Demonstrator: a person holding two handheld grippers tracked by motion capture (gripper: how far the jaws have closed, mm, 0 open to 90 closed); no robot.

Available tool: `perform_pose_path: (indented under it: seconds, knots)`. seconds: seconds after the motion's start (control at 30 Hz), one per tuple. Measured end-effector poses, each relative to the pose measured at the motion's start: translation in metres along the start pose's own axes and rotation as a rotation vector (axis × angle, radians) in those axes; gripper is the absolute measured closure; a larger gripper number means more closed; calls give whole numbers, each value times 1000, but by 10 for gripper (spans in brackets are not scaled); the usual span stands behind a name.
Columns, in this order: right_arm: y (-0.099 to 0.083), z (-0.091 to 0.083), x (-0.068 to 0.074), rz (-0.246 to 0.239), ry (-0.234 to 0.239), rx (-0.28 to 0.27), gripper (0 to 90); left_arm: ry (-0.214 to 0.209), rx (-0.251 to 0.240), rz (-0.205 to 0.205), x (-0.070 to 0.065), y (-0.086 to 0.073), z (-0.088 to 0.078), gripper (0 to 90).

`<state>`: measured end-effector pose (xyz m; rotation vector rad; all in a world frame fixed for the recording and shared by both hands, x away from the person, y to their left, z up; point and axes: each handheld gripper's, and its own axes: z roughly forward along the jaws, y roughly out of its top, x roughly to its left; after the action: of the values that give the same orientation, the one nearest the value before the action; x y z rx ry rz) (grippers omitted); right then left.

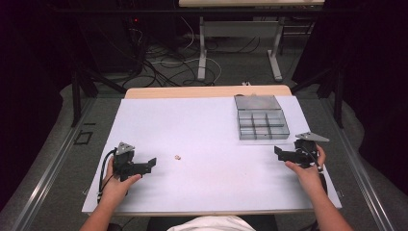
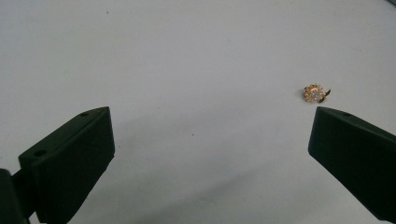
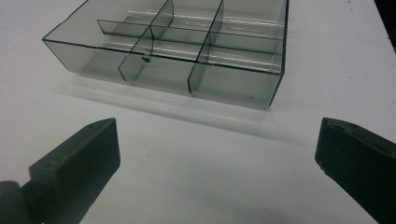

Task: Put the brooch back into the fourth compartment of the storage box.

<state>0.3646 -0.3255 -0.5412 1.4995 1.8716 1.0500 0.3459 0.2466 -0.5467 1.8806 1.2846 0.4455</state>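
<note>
OK, left gripper [image 1: 144, 166] low over the white table [image 1: 202, 192], jaws wide apart, nothing between them. Small gold trinket [image 2: 316, 93] lies on the table just past its right jaw tip, not touching; in the high view it's a speck [image 1: 177, 157], shape unreadable. Right gripper [image 1: 284, 154] also gaping, empty, facing the clear compartment box [image 3: 233, 84]. Box's far edge cut off; tiny dark bit in one cell, can't identify.
</note>
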Motion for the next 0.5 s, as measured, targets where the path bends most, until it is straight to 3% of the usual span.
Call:
perform_pose_path:
  seconds: [0.13,0.3,0.5]
  knots:
    - [-1,-5,8,5,9,6,0,-3,-25,-11,0,1,-2,4]
    - [0,-6,17,-18,35,-2,0,-5,-8,-27,0,2,-3,4]
    - [5,-6,33,-73,75,-22,0,-13,-23,-43,1,2,-4,4]
